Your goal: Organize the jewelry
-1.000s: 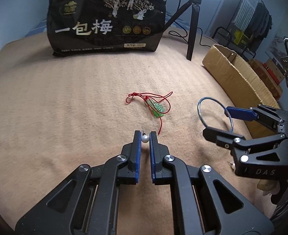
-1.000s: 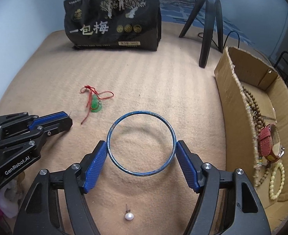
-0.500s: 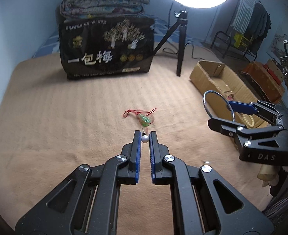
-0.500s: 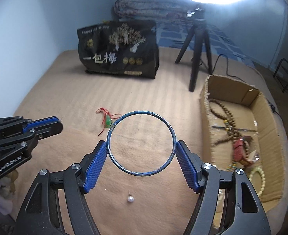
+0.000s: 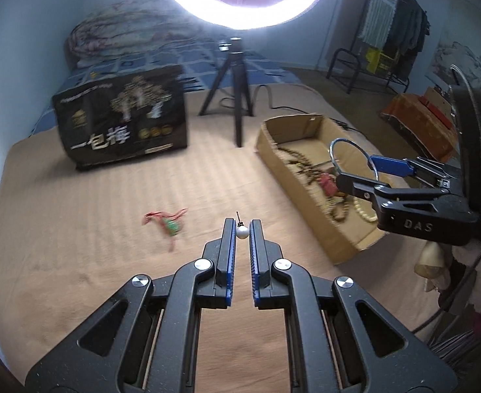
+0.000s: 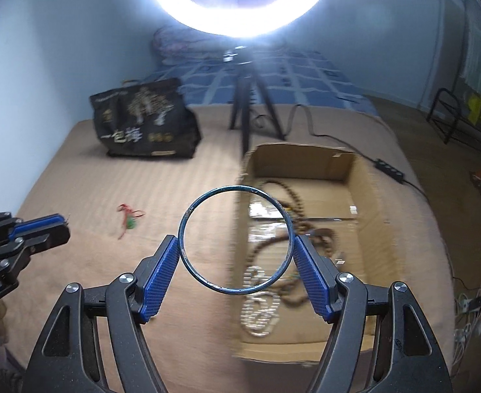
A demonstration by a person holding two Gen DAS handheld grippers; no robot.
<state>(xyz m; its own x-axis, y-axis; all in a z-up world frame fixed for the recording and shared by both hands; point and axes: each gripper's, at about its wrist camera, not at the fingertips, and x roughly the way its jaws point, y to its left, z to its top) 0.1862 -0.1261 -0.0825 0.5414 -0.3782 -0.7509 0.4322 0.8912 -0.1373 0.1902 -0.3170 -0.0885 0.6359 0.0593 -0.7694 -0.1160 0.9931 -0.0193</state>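
The pearl earring [image 5: 242, 232] is pinched between the tips of the jaws of the left gripper [image 5: 242, 229], which are nearly closed on it; its small hook sticks up above the pads. The blue bangle [image 6: 237, 240] sits across the wide jaws of the right gripper [image 6: 237, 255], with one blue pad pressing on each side of the ring. Both pieces are in the air above the bed [image 5: 76, 229].

The landmark here is the cardboard box [image 5: 292, 177], which already holds bead necklaces and bracelets. The bangle hangs over the near left wall of the box; the earring is to the left of the box, over the bare blanket.

The step in hand seems to be carrying both pieces to the box. To do it well, I would bring each gripper over the open middle of the box, lower it inside the walls and open the jaws only there, because a pearl so small can bounce or roll away. The grip on the bangle is only at two thin points, so it should be kept level.

Left of the box the blanket is free, except the red-cord pendant [image 5: 170, 224]. Behind the box stands the tripod [image 5: 235, 91] of the ring light, with its cable; the black bag [image 5: 122, 121] is farther left.
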